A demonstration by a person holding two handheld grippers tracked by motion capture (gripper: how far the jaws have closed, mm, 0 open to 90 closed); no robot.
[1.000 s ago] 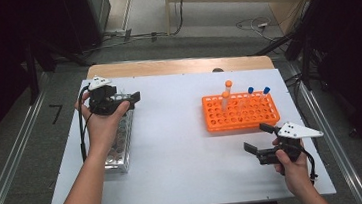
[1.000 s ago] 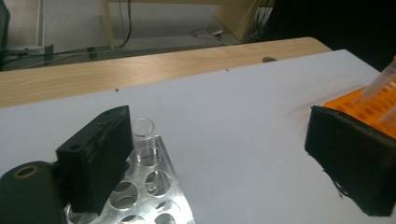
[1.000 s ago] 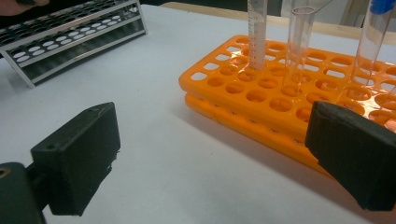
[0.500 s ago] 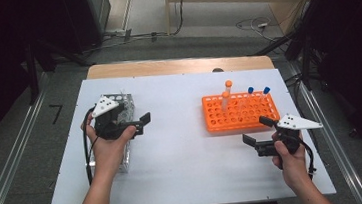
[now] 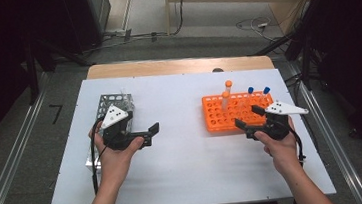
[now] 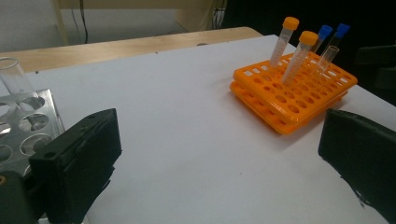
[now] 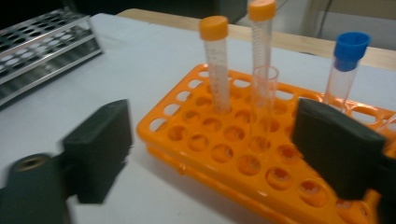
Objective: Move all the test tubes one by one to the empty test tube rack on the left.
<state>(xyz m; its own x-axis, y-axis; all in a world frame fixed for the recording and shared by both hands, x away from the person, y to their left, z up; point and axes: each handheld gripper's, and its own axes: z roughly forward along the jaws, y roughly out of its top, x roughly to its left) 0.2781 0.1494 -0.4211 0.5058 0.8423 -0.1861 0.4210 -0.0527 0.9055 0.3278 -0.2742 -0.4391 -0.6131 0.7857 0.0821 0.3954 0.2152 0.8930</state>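
Transfer of tubes between two racks, at the approach stage. The right gripper (image 5: 248, 118) hovers at the near edge of the orange rack (image 5: 221, 120) on the right half of the white table (image 5: 185, 172); its fingers (image 7: 338, 144) have just been closing from their widest but are still apart, with nothing pressed between them. In the right gripper view an uncapped clear tube (image 7: 264, 100) stands in the gap between the fingers, farther back in the rack and untouched. Judged from this, the step in hand is the reach for a tube, and the next move calls for advancing the right gripper until its fingers flank that tube below its rim, closing on it, and then lifting straight up so that it clears its hole without tipping its neighbours. The rack is a flat, two-tiered orange plastic grid of round holes, mostly vacant; it carries two orange-capped tubes (image 7: 215, 63), two blue-capped tubes (image 7: 348, 65) and the clear one, all nearly upright. The left gripper (image 5: 152, 135) is held just beside the metal rack (image 5: 106, 104) at the table's left, its fingers (image 6: 79, 163) spread fully wide and holding nothing; one clear tube (image 6: 14, 77) stands in that rack.
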